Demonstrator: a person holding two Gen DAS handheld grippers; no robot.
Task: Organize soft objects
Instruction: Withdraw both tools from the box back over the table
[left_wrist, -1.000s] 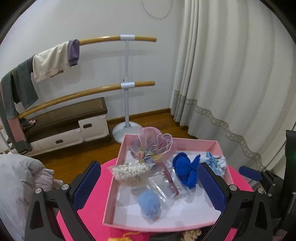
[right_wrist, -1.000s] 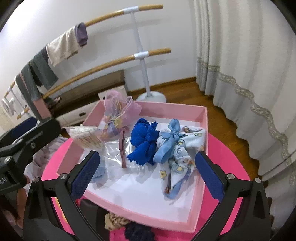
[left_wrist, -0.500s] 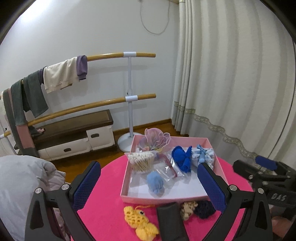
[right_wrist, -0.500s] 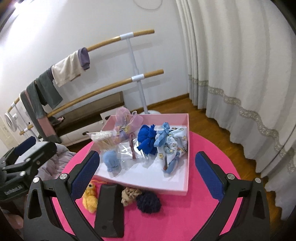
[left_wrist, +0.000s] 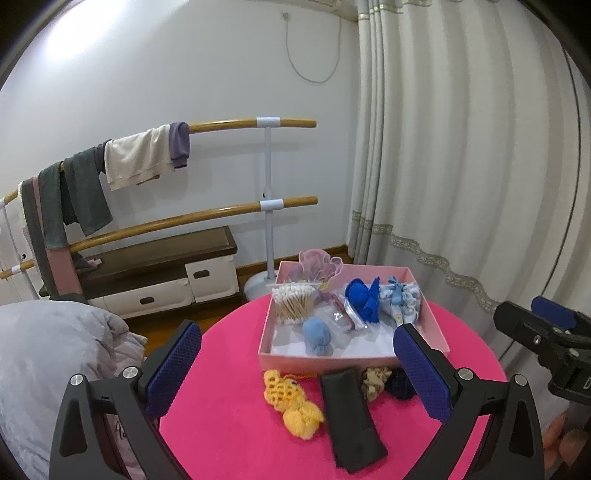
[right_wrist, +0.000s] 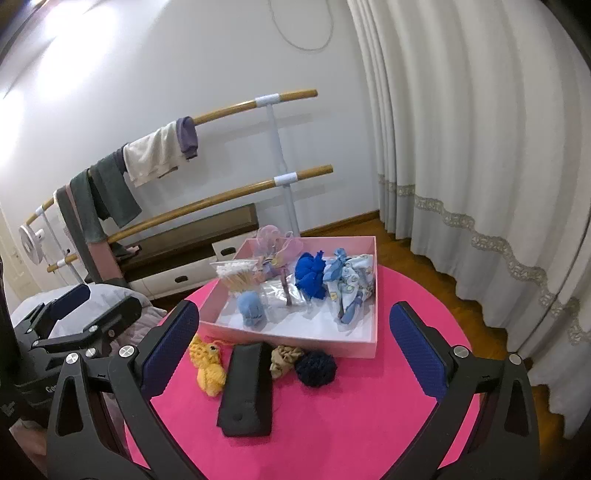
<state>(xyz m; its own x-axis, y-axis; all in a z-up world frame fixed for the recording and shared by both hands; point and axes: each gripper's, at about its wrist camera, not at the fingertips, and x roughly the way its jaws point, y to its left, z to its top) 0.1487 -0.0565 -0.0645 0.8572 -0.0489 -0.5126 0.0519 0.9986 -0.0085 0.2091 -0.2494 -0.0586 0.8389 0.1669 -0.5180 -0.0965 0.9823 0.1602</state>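
From up here I see the round pink table (left_wrist: 229, 439) filling the lower part of both views; on its far half sits the pink tray (left_wrist: 321, 360), its long sides running left to right across my left view, a corner turned toward me in the right view; my left gripper (left_wrist: 295, 373) hangs above the near table edge with its pads spread wide and nothing between them; my right gripper (right_wrist: 291, 349) is likewise wide and empty, set well back from the tray; in front of the tray lies the black pouch (left_wrist: 352, 413), flat, its long axis running from the tray wall back toward me; just left of it is the yellow crochet fish (left_wrist: 291, 400), lengthwise from the tray toward the near edge, head end at the tray; right of the pouch sit the beige scrunchie (left_wrist: 375, 380) and the dark navy scrunchie (right_wrist: 316, 367), touching each other, close to the tray wall; inside the tray, the patterned blue cloth bundle (right_wrist: 349, 284) lies along the right wall, the royal blue cloth (left_wrist: 364, 299) beside it, the cotton swabs (left_wrist: 293, 302) at the far left, the light blue pompom (left_wrist: 317, 334) near the front wall, the pink organza bag (left_wrist: 319, 264) at the back
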